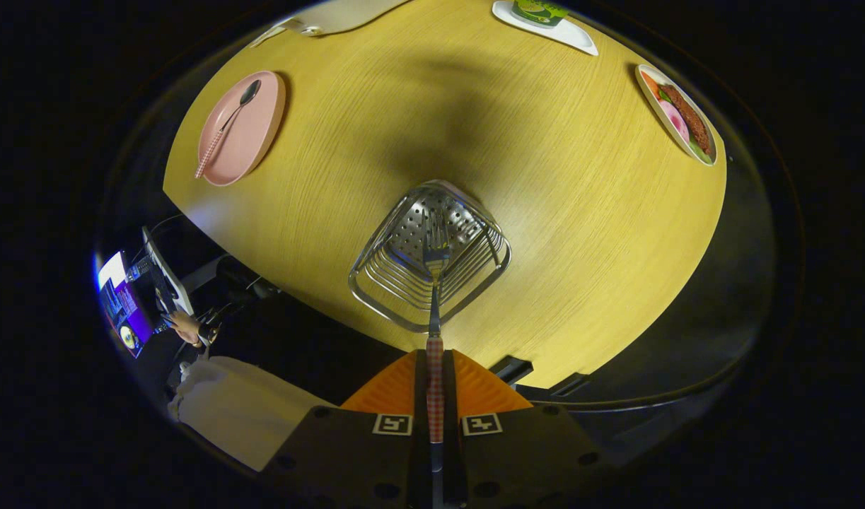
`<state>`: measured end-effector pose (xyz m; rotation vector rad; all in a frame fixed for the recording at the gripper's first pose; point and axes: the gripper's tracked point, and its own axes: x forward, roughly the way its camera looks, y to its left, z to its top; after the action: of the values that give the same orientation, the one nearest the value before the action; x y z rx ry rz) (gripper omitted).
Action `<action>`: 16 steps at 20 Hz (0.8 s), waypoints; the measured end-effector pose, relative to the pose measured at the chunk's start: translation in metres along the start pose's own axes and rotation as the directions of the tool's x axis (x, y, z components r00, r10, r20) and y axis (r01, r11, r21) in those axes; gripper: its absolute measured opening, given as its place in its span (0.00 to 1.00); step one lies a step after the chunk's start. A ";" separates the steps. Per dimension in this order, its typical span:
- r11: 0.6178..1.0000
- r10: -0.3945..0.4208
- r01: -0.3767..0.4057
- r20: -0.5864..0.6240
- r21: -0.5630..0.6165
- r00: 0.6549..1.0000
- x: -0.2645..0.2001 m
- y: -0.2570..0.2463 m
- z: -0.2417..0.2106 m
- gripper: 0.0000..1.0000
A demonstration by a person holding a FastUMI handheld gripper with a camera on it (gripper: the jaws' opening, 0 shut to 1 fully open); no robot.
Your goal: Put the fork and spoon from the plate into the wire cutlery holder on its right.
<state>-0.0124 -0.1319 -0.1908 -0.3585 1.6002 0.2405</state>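
My gripper [434, 364] is shut on the fork [434, 297], its orange fingers [393, 392] pressing on the red-checked handle. The fork points straight ahead and down, its tines hanging over the open mouth of the wire cutlery holder [382, 293], which has a perforated metal bottom. The holder stands on the yellow wooden table just beyond my fingers. Far to the left of the holder lies the pink plate [252, 138] with the spoon [227, 124] on it, the spoon's checked handle reaching over the plate's near rim.
A white dish of food [680, 113] sits at the table's far right edge. A white tray with a green item [545, 21] lies at the far side. Below the table's near left edge a person's hand [184, 326] rests by a lit screen.
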 end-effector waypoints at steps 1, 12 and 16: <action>1.000 0.009 -0.009 0.001 0.011 1.000 -0.001 0.002 0.004 0.13; 0.988 0.120 -0.141 0.272 0.059 0.955 -0.045 0.024 0.036 0.91; 0.981 0.123 -0.174 0.417 0.086 0.901 -0.070 0.027 0.032 1.00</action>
<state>0.0095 -0.0896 -0.1248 -0.0800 1.2176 0.3116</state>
